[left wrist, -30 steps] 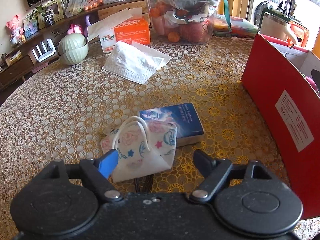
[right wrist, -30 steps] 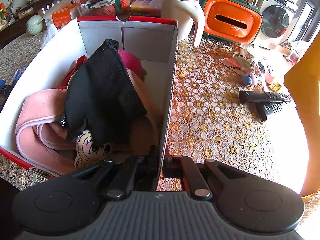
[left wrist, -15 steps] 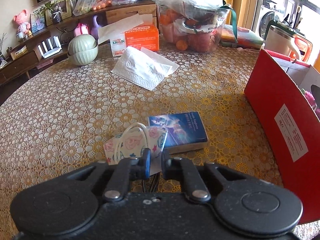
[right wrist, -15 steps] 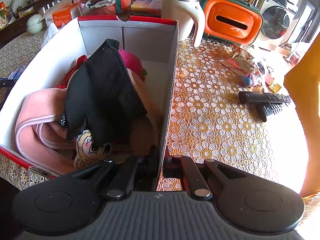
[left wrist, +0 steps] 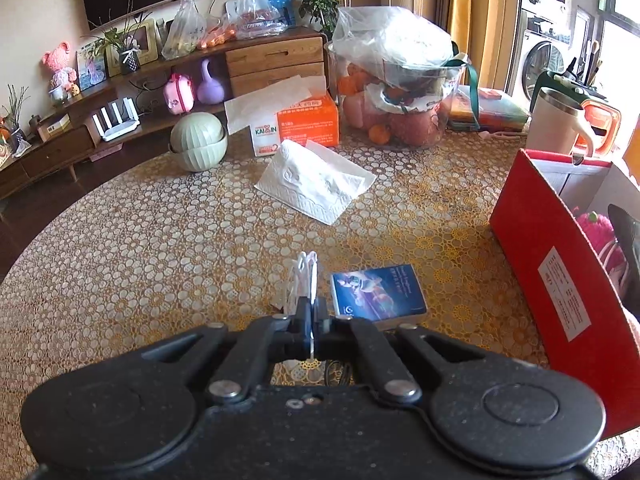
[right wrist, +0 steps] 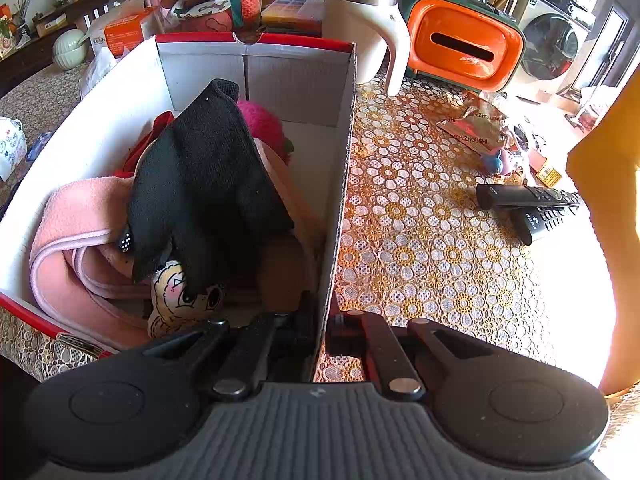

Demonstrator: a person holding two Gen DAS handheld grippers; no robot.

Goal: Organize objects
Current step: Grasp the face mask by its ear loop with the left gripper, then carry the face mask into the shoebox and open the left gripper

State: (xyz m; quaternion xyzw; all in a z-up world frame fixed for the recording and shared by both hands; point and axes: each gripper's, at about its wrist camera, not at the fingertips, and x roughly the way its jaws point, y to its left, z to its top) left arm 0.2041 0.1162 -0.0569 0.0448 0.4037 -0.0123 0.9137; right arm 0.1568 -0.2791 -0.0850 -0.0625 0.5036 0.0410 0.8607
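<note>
Left tool (left wrist: 311, 312): angled down over bench (left wrist: 160, 248), pinching face mask (left wrist: 305, 276), mask clear of the surface, just beside blue box (left wrist: 378, 294).
Right tool (right wrist: 324, 320): steeply tilted down, clamped on wall of red carton (right wrist: 340, 184).
Carton contents: black cloth (right wrist: 204, 184), pink fabric (right wrist: 76, 224).

We see a gold-and-white floral lace cloth (left wrist: 160, 248) on the desk, a dark blue card pack (left wrist: 378, 294), a white embossed tissue (left wrist: 316, 184), an orange tissue box (left wrist: 306, 124), and a red box (right wrist: 256, 38), white inside, holding pink cloth (right wrist: 76, 216) and black fabric (right wrist: 208, 176).
</note>
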